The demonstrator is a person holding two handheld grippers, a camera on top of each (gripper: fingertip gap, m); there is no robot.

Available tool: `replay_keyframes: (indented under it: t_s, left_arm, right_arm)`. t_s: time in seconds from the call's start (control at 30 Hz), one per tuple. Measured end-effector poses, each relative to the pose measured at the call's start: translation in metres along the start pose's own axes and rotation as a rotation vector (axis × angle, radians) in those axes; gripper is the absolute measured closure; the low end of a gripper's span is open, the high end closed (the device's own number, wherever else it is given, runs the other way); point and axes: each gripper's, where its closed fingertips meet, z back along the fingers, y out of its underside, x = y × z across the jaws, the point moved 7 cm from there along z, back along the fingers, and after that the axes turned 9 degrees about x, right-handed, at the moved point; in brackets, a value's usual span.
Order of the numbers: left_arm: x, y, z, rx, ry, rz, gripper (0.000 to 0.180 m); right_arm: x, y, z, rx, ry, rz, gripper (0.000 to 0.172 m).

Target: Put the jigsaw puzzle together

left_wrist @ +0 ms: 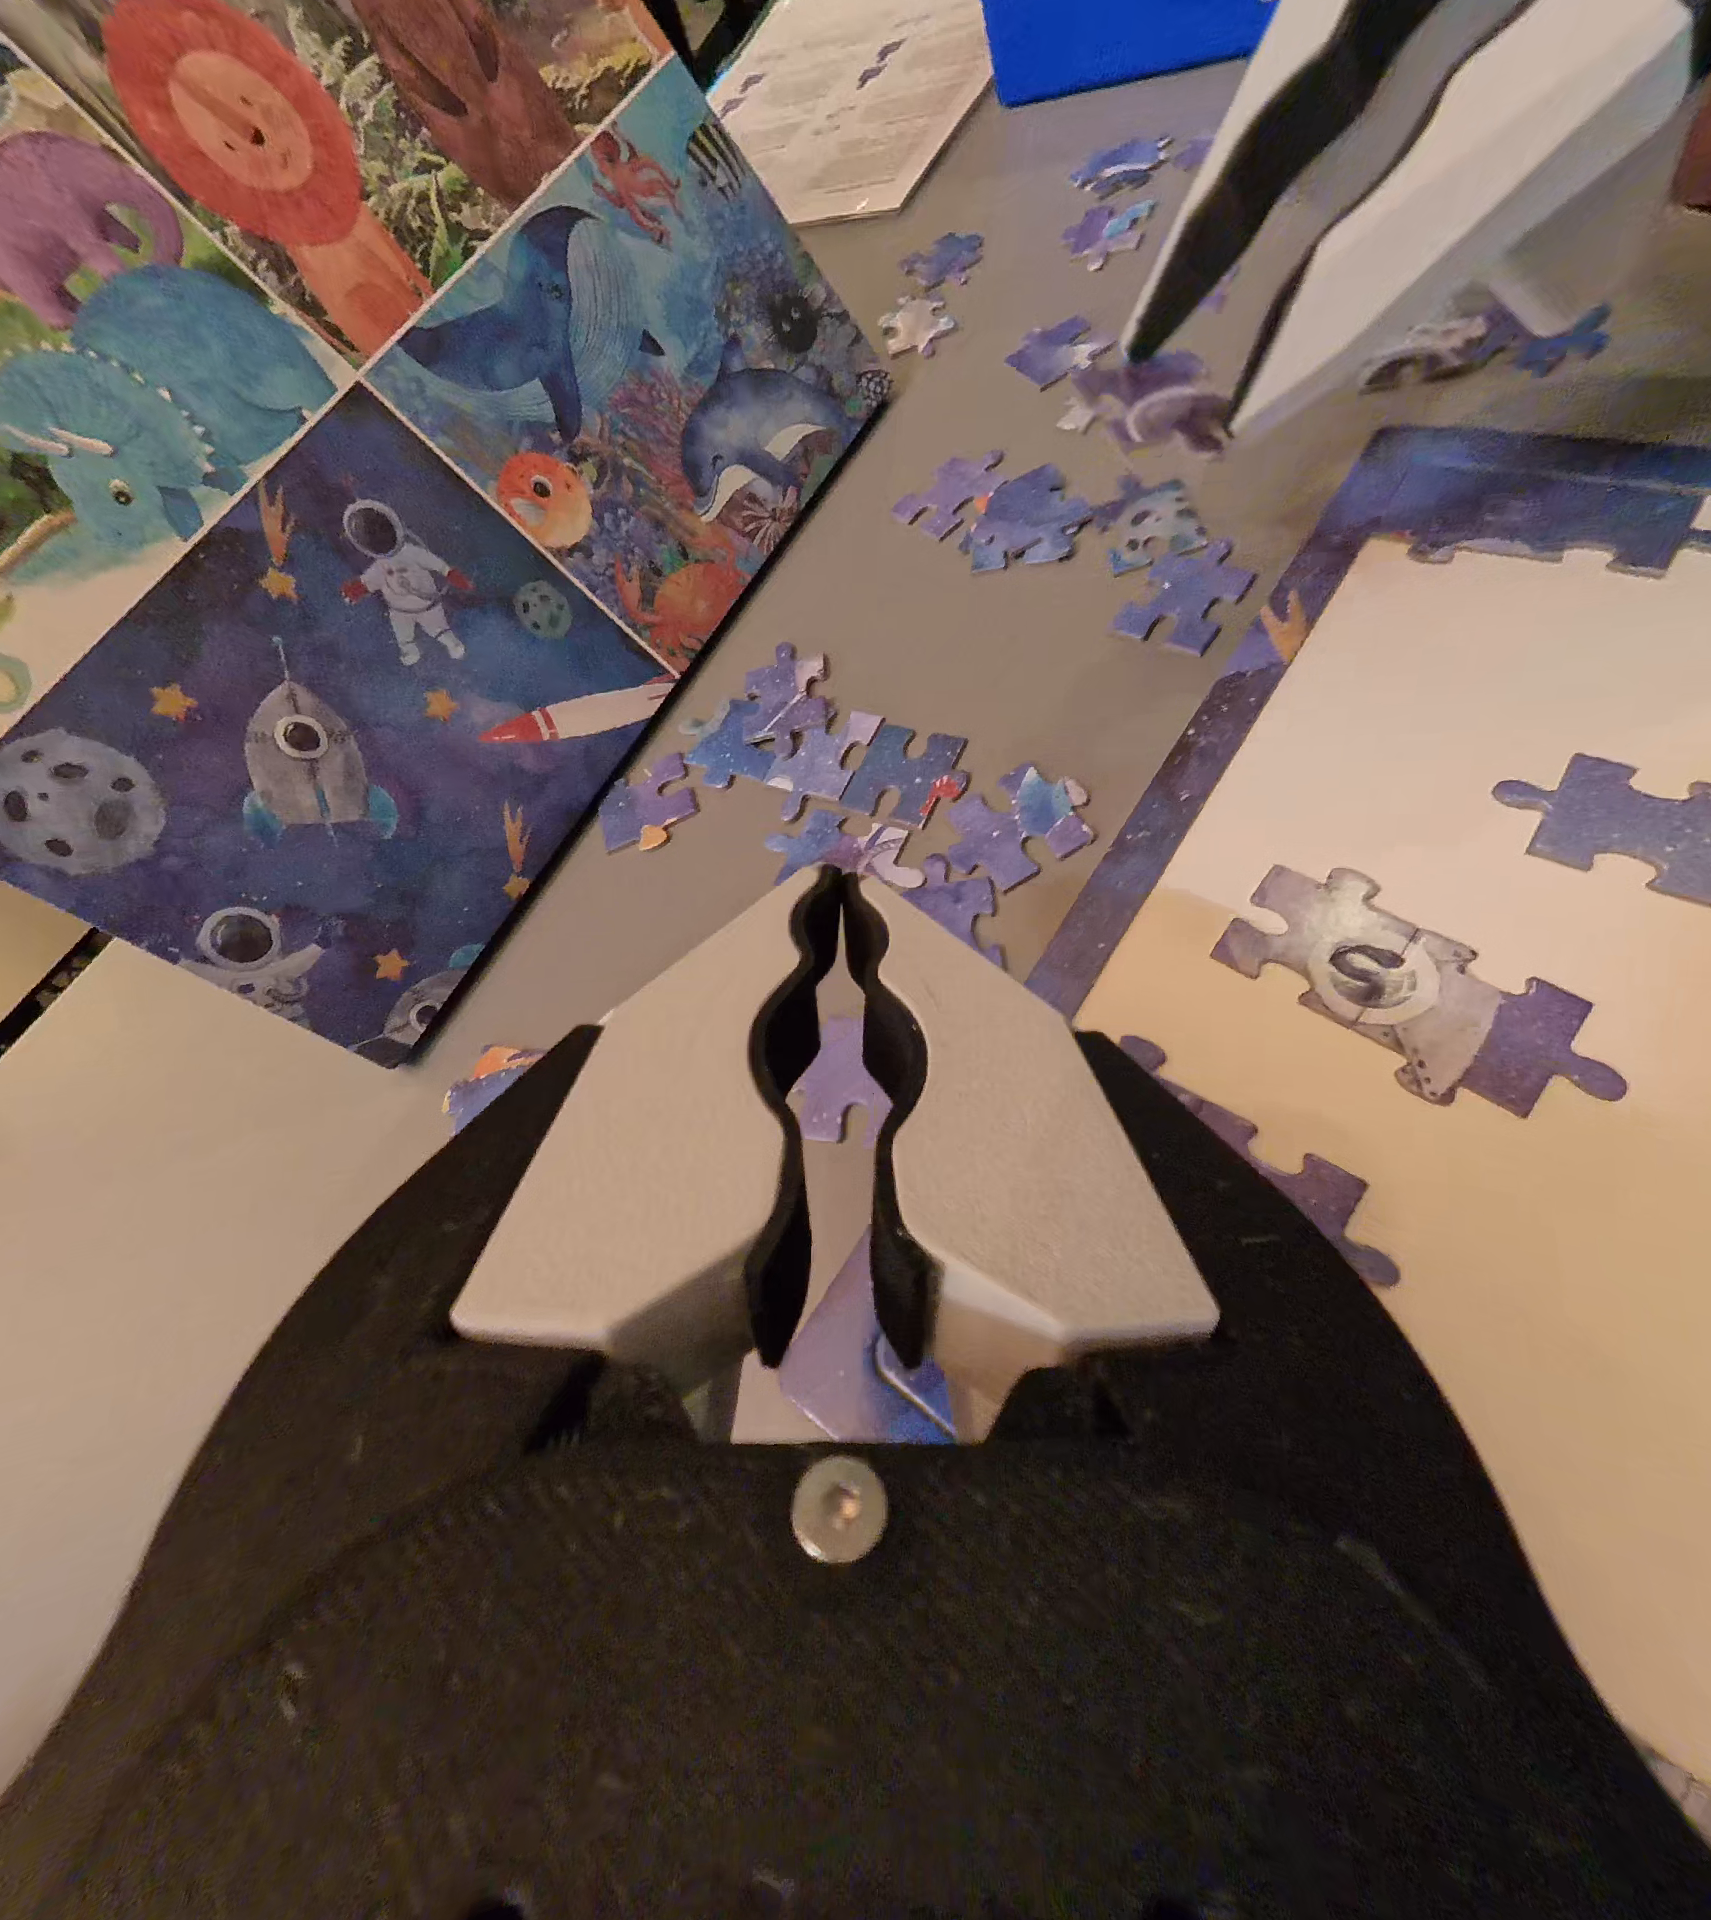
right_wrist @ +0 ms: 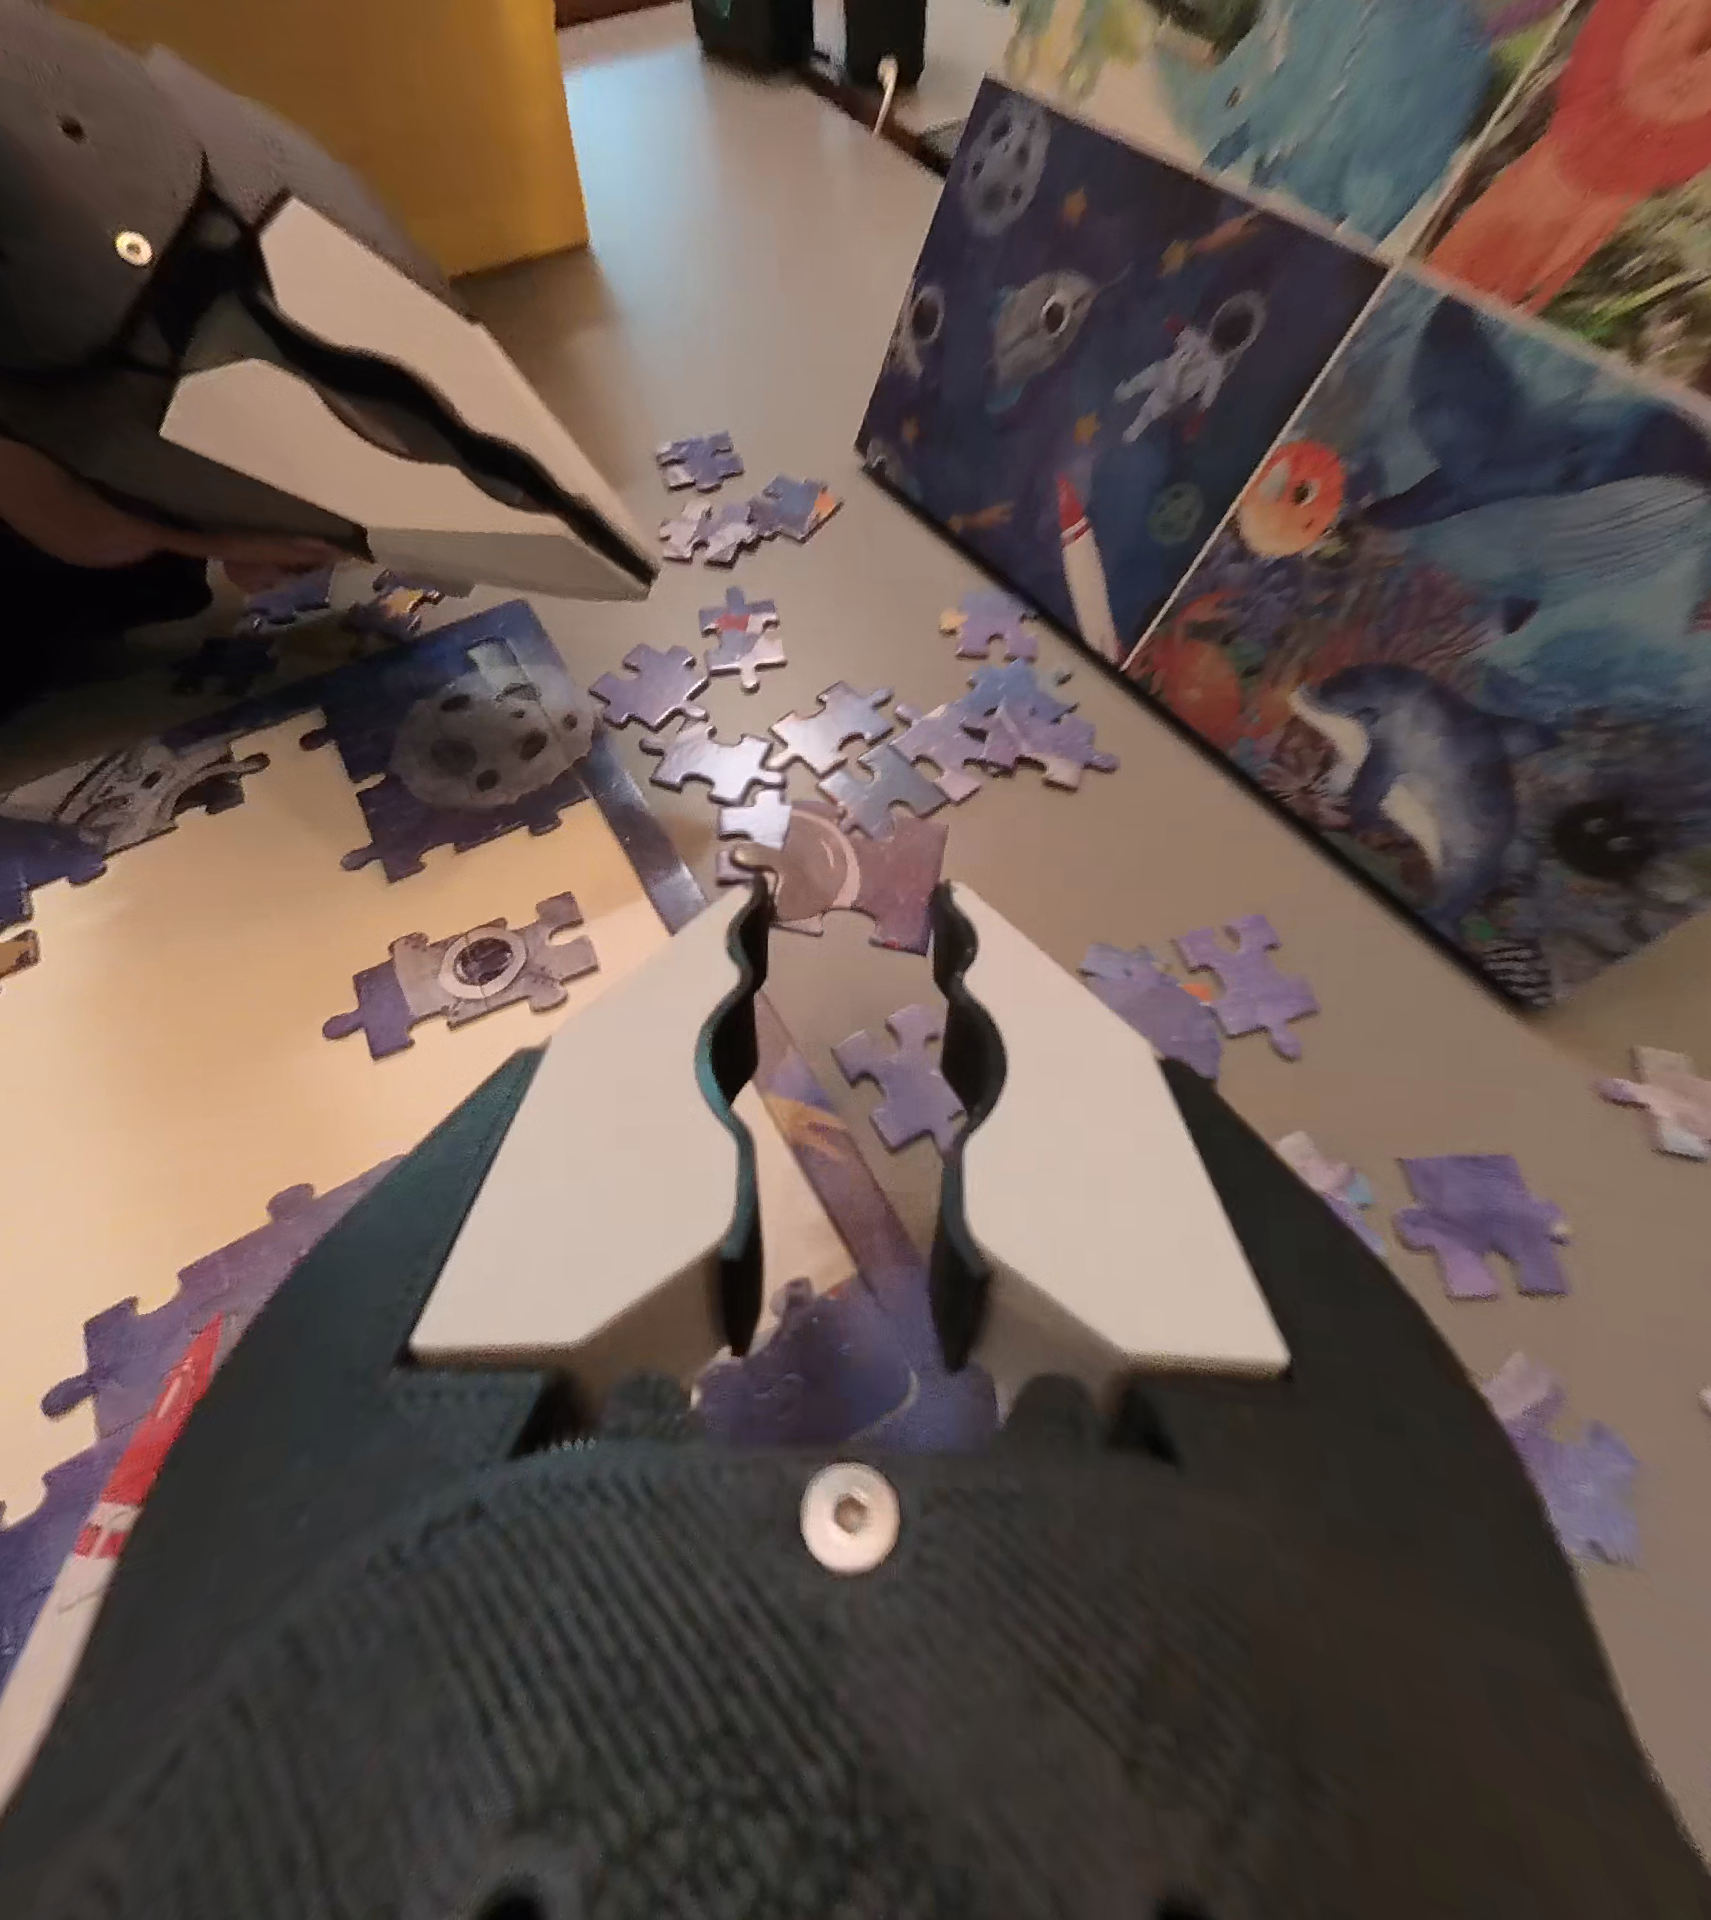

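Puzzle piece (right_wrist: 856,883) with helmet print — pinched between right gripper (right_wrist: 846,904) fingertips above loose pieces (right_wrist: 830,748), just beside the puzzle tray (right_wrist: 207,1091). Left gripper (left_wrist: 840,883) — fingers pressed together, bare; only its view showed the blue box (left_wrist: 1111,47).

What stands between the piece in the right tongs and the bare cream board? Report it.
Only the flat blue border strip lies between, left of the helmet piece in the right tongs. Nothing upright blocks the cream board.

glossy cardboard puzzle pieces (right_wrist: 835,730), matt grey tabletop (right_wrist: 1090,862)
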Motion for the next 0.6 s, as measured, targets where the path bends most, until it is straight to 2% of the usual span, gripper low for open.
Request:
replay_keyframes:
  t_s: [0.33, 0.43, 0.6]
  left_arm:
    - [-0.005, -0.002, -0.001, -0.005, 0.012, -0.016, 0.18]
    - [-0.006, -0.002, -0.001, -0.003, 0.015, -0.018, 0.18]
    - [-0.007, -0.001, -0.003, 0.0, 0.02, -0.021, 0.18]
  right_arm:
    - [-0.009, 0.003, 0.016, 0.001, 0.055, 0.088, 0.142]
    - [-0.004, 0.01, 0.021, 0.026, -0.02, 0.184, 0.143]
    - [0.011, 0.045, 0.022, 0.161, -0.241, 0.316, 0.142]
